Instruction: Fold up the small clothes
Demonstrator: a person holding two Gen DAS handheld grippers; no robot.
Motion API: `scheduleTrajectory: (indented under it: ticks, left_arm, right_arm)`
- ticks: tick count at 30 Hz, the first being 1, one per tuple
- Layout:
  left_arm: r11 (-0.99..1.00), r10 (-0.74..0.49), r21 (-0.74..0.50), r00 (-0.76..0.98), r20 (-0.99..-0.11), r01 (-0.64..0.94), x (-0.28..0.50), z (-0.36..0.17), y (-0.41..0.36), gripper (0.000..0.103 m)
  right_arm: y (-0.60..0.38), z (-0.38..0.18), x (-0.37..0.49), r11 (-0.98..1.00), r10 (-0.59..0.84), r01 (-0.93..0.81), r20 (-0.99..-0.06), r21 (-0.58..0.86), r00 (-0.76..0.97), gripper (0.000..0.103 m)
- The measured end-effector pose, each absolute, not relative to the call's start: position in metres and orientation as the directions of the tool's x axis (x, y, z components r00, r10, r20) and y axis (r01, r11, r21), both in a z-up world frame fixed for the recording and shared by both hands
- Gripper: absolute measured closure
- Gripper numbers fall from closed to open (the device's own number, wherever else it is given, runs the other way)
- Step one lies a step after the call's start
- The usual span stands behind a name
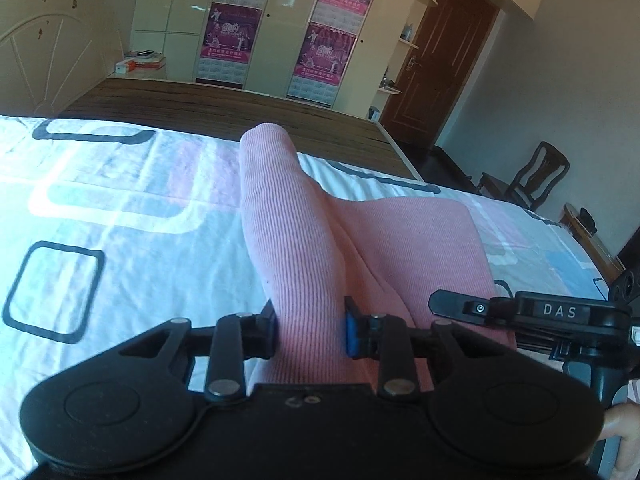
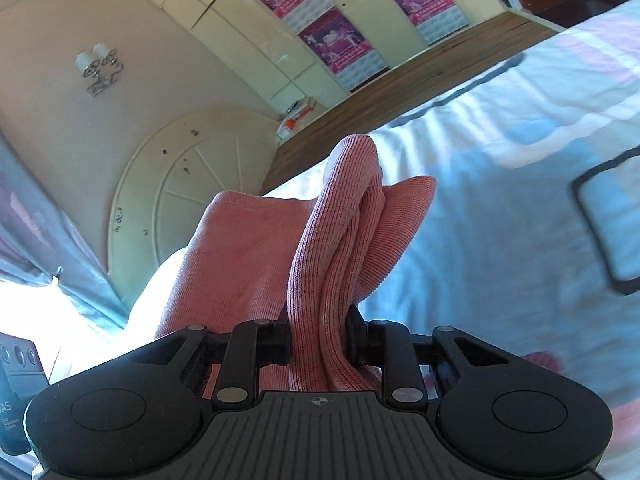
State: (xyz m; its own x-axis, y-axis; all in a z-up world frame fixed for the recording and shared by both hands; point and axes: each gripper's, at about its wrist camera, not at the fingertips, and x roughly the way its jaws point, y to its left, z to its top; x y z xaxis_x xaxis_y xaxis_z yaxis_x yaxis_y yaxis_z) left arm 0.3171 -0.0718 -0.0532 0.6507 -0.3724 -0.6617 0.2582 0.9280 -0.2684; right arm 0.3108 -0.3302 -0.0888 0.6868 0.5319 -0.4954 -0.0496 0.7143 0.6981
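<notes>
A pink ribbed garment (image 1: 304, 240) is lifted off the bed between both grippers. My left gripper (image 1: 310, 330) is shut on one bunched edge of it, the cloth standing up between the black and blue pads. In the right wrist view the same pink garment (image 2: 332, 248) rises in folds from my right gripper (image 2: 318, 342), which is shut on another part of it. The rest of the fabric sags to the side between the two. The right gripper's body (image 1: 560, 312) shows at the right edge of the left wrist view.
The bed sheet (image 1: 120, 208) is white with blue, pink and dark square patterns. A cream headboard (image 2: 188, 196) stands at one end, a wooden strip (image 1: 240, 100) and wardrobes with pink posters (image 1: 228, 36) beyond. A chair (image 1: 532, 180) and brown door (image 1: 444, 48) are at right.
</notes>
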Motion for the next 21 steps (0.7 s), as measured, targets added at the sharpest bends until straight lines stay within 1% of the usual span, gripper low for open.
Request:
scheduleTrajectory:
  ticks: [7,12,17,19,21]
  left_arm:
    - [0.924,-0.381,-0.300,0.657,-0.651,0.237,0.330,-0.054,0.048,0.074]
    - [0.934,-0.354,-0.289,0.660,-0.663,0.210,0.351,-0.057,0.131,0.074]
    - [0.942,-0.324,-0.295,0.674,-0.665,0.161,0.370,-0.068,0.185,0.074]
    - [0.941,-0.323,-0.303,0.662,-0.676,0.150,0.377,-0.079,0.201,0.074]
    - [0.949,-0.304,-0.279,0.654,-0.693,0.145,0.381,-0.094,0.209,0.074]
  right_arm:
    - [-0.212,-0.085,0.331,0.722,0.535,-0.060,-0.501,0.689,0.681,0.079]
    - [-0.126,-0.096,0.358,0.723,0.546,-0.054,-0.521,0.689,0.657,0.079]
    - [-0.069,-0.109,0.387,0.727,0.552,-0.048,-0.541,0.684,0.634,0.079]
    - [-0.057,-0.116,0.395,0.741,0.542,-0.046,-0.555,0.670,0.631,0.079]
    - [-0.052,-0.123,0.402,0.763,0.510,-0.024,-0.579,0.646,0.636,0.079]
